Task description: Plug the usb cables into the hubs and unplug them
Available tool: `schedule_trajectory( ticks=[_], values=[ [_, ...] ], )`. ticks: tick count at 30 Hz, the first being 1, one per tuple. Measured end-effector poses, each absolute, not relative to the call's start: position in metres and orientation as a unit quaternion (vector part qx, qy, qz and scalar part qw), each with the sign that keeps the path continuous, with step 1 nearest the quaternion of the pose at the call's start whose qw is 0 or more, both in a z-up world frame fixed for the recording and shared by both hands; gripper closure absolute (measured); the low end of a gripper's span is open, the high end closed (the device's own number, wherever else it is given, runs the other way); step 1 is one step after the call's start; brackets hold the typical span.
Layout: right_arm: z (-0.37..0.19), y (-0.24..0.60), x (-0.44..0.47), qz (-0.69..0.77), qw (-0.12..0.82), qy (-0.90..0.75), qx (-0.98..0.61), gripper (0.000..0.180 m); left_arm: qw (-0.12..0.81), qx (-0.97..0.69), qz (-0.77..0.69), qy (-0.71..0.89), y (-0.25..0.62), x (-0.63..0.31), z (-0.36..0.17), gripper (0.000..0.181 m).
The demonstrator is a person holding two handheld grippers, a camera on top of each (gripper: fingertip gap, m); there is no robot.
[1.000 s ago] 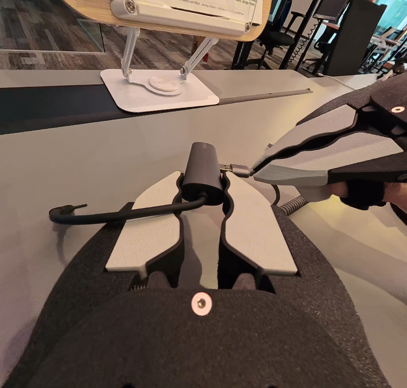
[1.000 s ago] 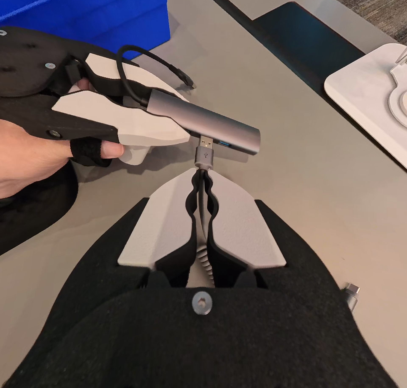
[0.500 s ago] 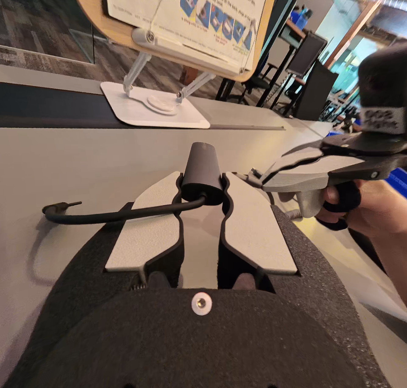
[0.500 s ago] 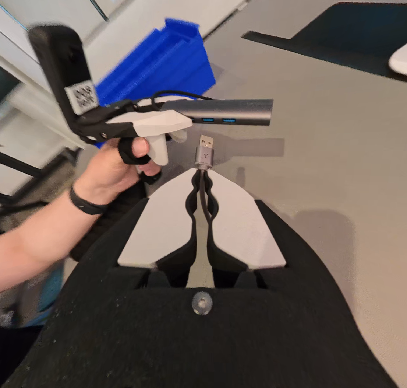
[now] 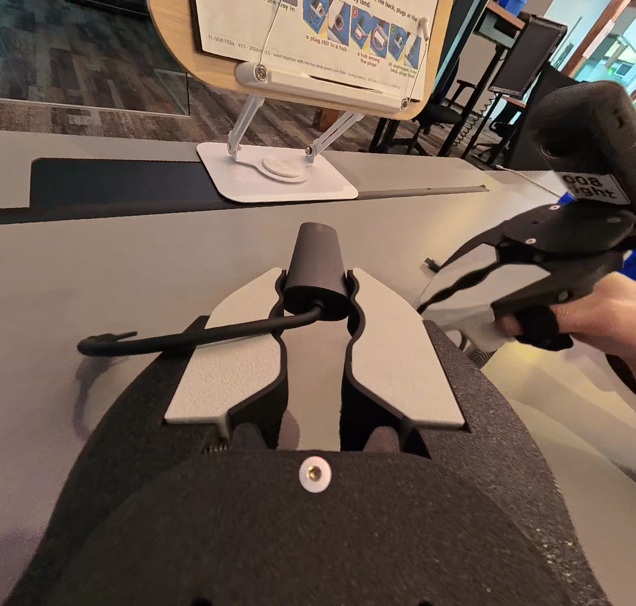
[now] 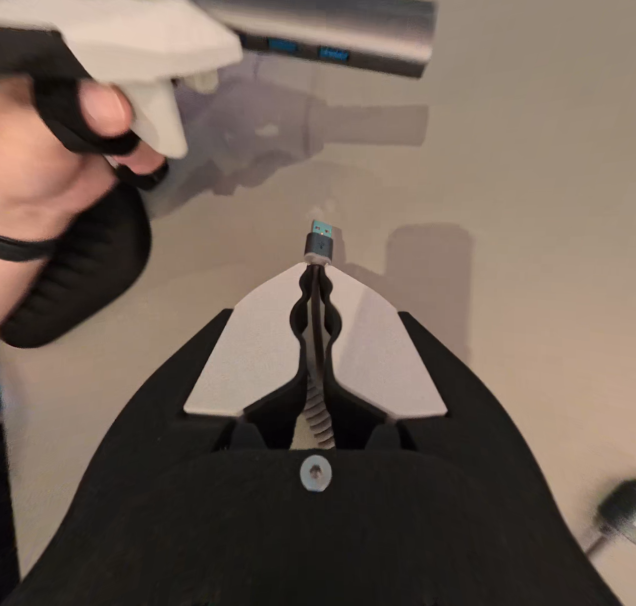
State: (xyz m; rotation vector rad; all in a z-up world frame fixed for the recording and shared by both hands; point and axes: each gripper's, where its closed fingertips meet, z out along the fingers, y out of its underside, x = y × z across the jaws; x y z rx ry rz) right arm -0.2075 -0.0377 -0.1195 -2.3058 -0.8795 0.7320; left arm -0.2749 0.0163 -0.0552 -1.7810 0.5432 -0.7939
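Observation:
My left gripper (image 5: 315, 272) is shut on a dark grey USB hub (image 5: 316, 266), held above the grey table with its short black lead (image 5: 192, 338) hanging off to the left. In the right wrist view the hub (image 6: 340, 38) shows at the top with blue ports facing me, blurred. My right gripper (image 6: 317, 266) is shut on the cable just behind a grey USB-A plug (image 6: 320, 241); the plug points forward, well apart from the hub. The right gripper also shows in the left wrist view (image 5: 426, 309), pulled back to the right of the hub.
A white stand base (image 5: 275, 176) holding a wooden board with an instruction sheet (image 5: 309, 21) sits at the table's far edge beside a dark mat (image 5: 113, 180). A small plug (image 5: 432, 263) lies on the table to the right. A dark object (image 6: 616, 510) lies at lower right. One gripper's finger ends stand about 11 cm off the other's.
The USB plug was in the hub's port a second ago; it has come out and my right gripper has drawn back and down, away from the hub. The left gripper kept its hold.

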Motion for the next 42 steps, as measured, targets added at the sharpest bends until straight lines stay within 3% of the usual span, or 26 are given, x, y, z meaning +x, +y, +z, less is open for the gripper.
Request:
schedule_trajectory(
  ticks=[7,11,17,25,29,36,42],
  values=[
    [-0.141,-0.034,-0.214,0.138,0.243,-0.439,-0.854,0.176,0.524,-0.747,-0.341,0.226,0.016,-0.276,-0.056,0.148],
    [-0.141,-0.025,-0.201,-0.007,0.29,-0.504,-0.813,0.175,0.523,-0.749,-0.345,0.215,0.018,-0.279,-0.055,0.148],
    [-0.119,-0.025,-0.2,-0.105,0.359,-0.499,-0.782,0.169,0.53,-0.749,-0.336,0.212,0.021,-0.285,-0.052,0.148],
    [-0.096,-0.004,-0.165,0.064,0.28,-0.285,-0.914,0.163,0.526,-0.752,-0.335,0.213,0.02,-0.285,-0.052,0.148],
    [-0.073,0.0,-0.122,0.151,0.3,-0.151,-0.93,0.166,0.522,-0.754,-0.341,0.208,0.02,-0.286,-0.053,0.148],
    [-0.124,-0.037,-0.107,0.118,0.235,-0.076,-0.962,0.15,0.516,-0.755,-0.344,0.211,0.019,-0.281,-0.055,0.148],
    [-0.135,-0.032,-0.11,0.099,0.219,-0.03,-0.97,0.151,0.517,-0.752,-0.349,0.215,0.015,-0.277,-0.053,0.148]
  ],
)
